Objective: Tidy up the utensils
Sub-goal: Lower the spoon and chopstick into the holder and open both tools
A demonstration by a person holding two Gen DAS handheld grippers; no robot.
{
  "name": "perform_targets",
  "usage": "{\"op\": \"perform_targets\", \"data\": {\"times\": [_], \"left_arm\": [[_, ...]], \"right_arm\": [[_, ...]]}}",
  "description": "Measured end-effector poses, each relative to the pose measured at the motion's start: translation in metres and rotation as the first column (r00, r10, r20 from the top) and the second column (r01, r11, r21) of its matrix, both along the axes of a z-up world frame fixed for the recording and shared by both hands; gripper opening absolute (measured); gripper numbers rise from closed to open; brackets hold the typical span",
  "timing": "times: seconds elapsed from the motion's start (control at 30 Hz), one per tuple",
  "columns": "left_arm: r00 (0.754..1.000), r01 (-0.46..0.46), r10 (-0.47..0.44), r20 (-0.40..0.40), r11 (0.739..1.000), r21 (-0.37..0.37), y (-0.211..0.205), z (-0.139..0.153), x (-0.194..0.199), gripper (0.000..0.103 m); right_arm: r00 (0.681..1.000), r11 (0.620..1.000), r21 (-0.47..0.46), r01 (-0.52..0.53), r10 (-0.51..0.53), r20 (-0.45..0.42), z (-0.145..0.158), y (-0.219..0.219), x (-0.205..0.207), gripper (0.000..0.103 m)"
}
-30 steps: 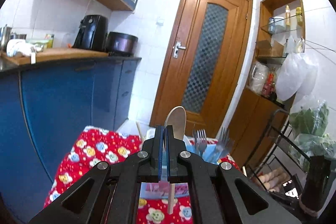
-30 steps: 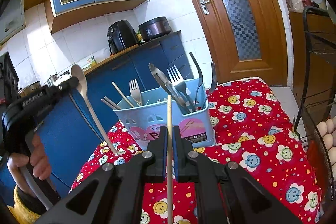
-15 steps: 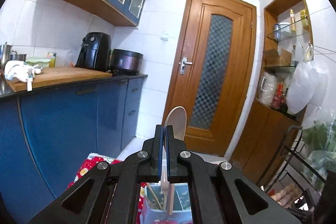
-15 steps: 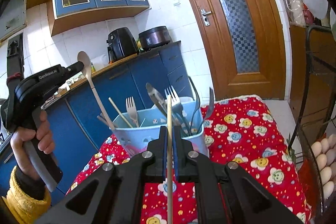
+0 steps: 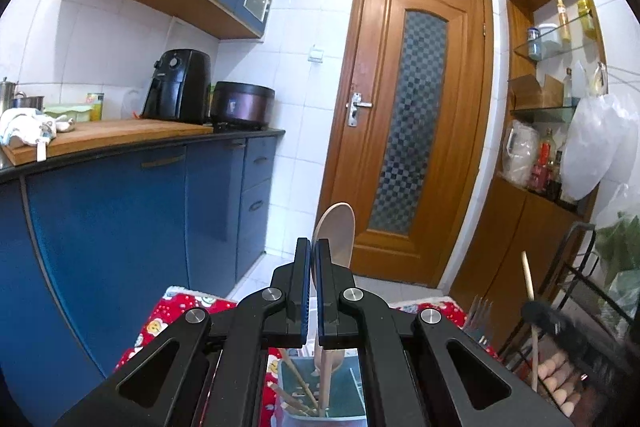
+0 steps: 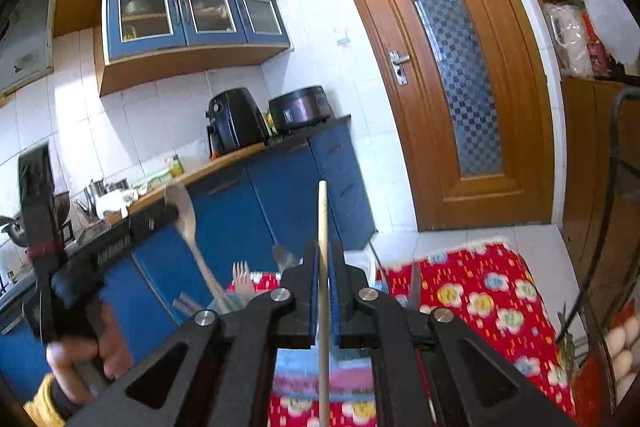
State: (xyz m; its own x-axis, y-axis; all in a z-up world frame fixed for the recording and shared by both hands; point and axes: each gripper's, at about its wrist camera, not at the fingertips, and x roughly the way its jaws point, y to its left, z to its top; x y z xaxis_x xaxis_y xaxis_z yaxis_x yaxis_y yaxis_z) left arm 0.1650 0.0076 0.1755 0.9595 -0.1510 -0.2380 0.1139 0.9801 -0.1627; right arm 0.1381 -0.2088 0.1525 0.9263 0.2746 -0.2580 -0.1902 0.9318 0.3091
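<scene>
My left gripper (image 5: 314,251) is shut on a wooden spoon (image 5: 335,235), bowl up; its handle reaches down into the light blue utensil caddy (image 5: 320,393) just below, among chopsticks. In the right wrist view the spoon (image 6: 188,223) slants down into the caddy (image 6: 236,301). My right gripper (image 6: 324,255) is shut on a wooden chopstick (image 6: 322,227), held upright just above the caddy, which holds forks (image 6: 241,273) and other metal cutlery. The chopstick also shows in the left wrist view (image 5: 529,291) at the right.
The caddy stands on a table with a red flowered cloth (image 6: 492,291). Blue cabinets with a counter (image 5: 120,187) run along the left. A wooden door (image 5: 404,123) is behind. A black wire rack with eggs (image 6: 618,343) stands at the right.
Both grippers have risen and come over the caddy. The spoon's handle now stands inside the caddy. The chopstick has moved closer above it.
</scene>
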Motion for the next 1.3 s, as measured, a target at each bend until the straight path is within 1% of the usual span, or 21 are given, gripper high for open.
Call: {"op": "perform_targets", "data": {"times": [0.23,0.43,0.53,0.63,0.77,0.83,0.87,0.97,1.03,1.17,1.27,1.3], "left_arm": [[1.000,0.012,-0.012,-0.021,1.000,0.011,-0.003,-0.013,0.011,0.002],[0.999,0.026,-0.026,-0.039,1.000,0.005,-0.003,-0.023,0.019,0.002],[0.998,0.031,-0.031,-0.052,1.000,-0.001,-0.002,-0.028,0.023,0.002],[0.998,0.034,-0.034,-0.058,0.999,0.001,-0.004,-0.032,0.025,0.002],[0.997,0.039,-0.039,-0.066,0.999,0.009,-0.006,-0.038,0.025,0.002],[0.996,0.047,-0.046,-0.076,0.999,0.011,-0.007,-0.041,0.026,0.002],[0.995,0.055,-0.054,-0.082,0.998,0.012,-0.008,-0.043,0.027,0.002],[0.992,0.069,-0.067,-0.103,0.998,0.011,-0.010,-0.046,0.028,0.002],[0.991,0.070,-0.069,-0.117,0.998,0.004,-0.012,-0.048,0.028,0.003],[0.988,0.076,-0.075,-0.134,0.997,-0.002,-0.013,-0.044,0.026,0.006],[0.990,0.071,-0.069,-0.126,0.997,0.010,-0.012,-0.039,0.021,0.012],[0.991,0.067,-0.065,-0.120,0.998,0.013,-0.012,-0.036,0.018,0.017]], "right_arm": [[0.999,0.999,-0.017,0.035,-0.035,0.034,0.000,0.006,0.041,0.006],[0.996,0.998,-0.032,0.061,-0.059,0.060,-0.006,0.011,0.061,0.006],[0.994,0.996,-0.048,0.074,-0.070,0.084,-0.005,0.014,0.066,0.006],[0.988,0.991,-0.083,0.106,-0.096,0.122,-0.005,0.020,0.071,0.006],[0.990,0.989,-0.103,0.108,-0.098,0.104,-0.015,0.024,0.077,0.006],[0.991,0.989,-0.105,0.105,-0.096,0.091,-0.021,0.024,0.075,0.006],[0.990,0.988,-0.109,0.109,-0.098,0.098,-0.023,0.024,0.072,0.007],[0.992,0.988,-0.117,0.097,-0.086,0.095,-0.022,0.023,0.066,0.007],[0.994,0.990,-0.116,0.083,-0.073,0.086,-0.021,0.022,0.064,0.010],[0.995,0.995,-0.080,0.064,-0.058,0.079,-0.014,0.016,0.061,0.022],[0.996,0.998,-0.048,0.051,-0.047,0.080,-0.006,0.012,0.054,0.027],[0.996,0.998,-0.040,0.047,-0.043,0.082,-0.003,0.011,0.051,0.027]]}}
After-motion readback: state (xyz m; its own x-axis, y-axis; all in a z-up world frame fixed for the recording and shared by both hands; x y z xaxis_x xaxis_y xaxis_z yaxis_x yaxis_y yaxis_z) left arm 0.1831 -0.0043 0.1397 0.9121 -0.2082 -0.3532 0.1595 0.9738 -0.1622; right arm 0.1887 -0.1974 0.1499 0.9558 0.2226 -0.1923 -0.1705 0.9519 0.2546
